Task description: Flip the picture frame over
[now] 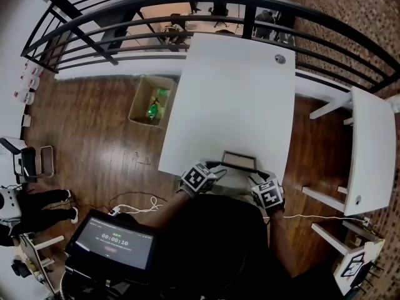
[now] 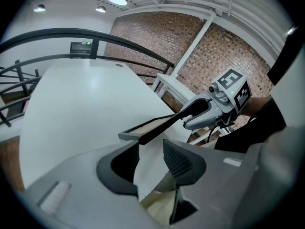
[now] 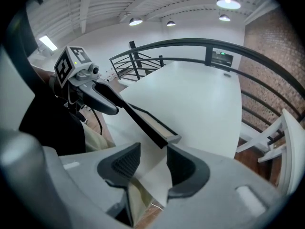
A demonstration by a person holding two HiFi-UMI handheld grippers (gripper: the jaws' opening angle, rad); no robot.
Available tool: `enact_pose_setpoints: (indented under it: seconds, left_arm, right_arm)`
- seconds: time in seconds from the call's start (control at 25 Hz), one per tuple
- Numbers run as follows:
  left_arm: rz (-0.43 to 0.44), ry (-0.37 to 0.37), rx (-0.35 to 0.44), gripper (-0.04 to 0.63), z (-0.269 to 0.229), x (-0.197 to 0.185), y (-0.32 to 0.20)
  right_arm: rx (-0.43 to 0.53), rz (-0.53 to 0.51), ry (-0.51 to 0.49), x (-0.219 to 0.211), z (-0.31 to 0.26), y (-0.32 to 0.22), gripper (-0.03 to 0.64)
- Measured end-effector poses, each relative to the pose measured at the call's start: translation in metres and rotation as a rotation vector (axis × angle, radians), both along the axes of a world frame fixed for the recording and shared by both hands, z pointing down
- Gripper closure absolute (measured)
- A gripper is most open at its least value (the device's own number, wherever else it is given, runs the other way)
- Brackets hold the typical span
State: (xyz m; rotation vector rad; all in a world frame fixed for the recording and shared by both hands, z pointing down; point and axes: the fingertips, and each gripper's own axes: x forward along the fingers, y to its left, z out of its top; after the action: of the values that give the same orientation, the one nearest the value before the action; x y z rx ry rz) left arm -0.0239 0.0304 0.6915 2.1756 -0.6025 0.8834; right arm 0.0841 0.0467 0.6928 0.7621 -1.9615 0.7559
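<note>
The picture frame (image 1: 239, 162) lies at the near edge of the white table (image 1: 237, 86) and is tipped up, its near long side raised off the top. It spans between my two grippers. My left gripper (image 1: 215, 169) is at its left end and my right gripper (image 1: 257, 175) at its right end. In the left gripper view the frame (image 2: 147, 128) ends just above the tip of my left gripper (image 2: 151, 151). The right gripper view mirrors this: the frame (image 3: 152, 125) ends above my right gripper (image 3: 153, 154). Both pairs of jaws stand apart with only table edge and trousers showing in the gap.
A cardboard box (image 1: 152, 100) with green bottles stands on the wood floor left of the table. A black railing (image 1: 187, 5) runs behind it. A second white table (image 1: 369, 149) is at the right. A screen (image 1: 112, 241) and a seated person's legs (image 1: 44, 205) are at the lower left.
</note>
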Motion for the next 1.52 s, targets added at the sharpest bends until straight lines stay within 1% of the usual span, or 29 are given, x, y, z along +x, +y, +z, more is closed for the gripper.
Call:
enact_pose_setpoints:
  seconds: [0.4, 0.88, 1.08, 1.32, 1.52]
  left_arm:
    - [0.001, 0.003, 0.025, 0.431, -0.012, 0.005, -0.004]
    - [0.0, -0.002, 0.032, 0.431, -0.012, 0.004, 0.002]
    - [0.003, -0.005, 0.031, 0.431, -0.006, 0.004, -0.005]
    - [0.006, -0.01, 0.035, 0.431, -0.012, 0.004, 0.001]
    - [0.004, -0.012, 0.034, 0.431, -0.006, 0.004, -0.009]
  right_arm:
    - [0.012, 0.003, 0.013, 0.006, -0.008, -0.003, 0.46]
    - [0.028, 0.01, 0.008, 0.006, -0.008, 0.003, 0.46]
    - [0.028, 0.009, 0.007, 0.005, -0.002, -0.005, 0.46]
    - [0.033, 0.008, 0.011, 0.006, -0.008, 0.001, 0.46]
    - [0.032, 0.01, 0.009, 0.005, -0.003, -0.008, 0.46]
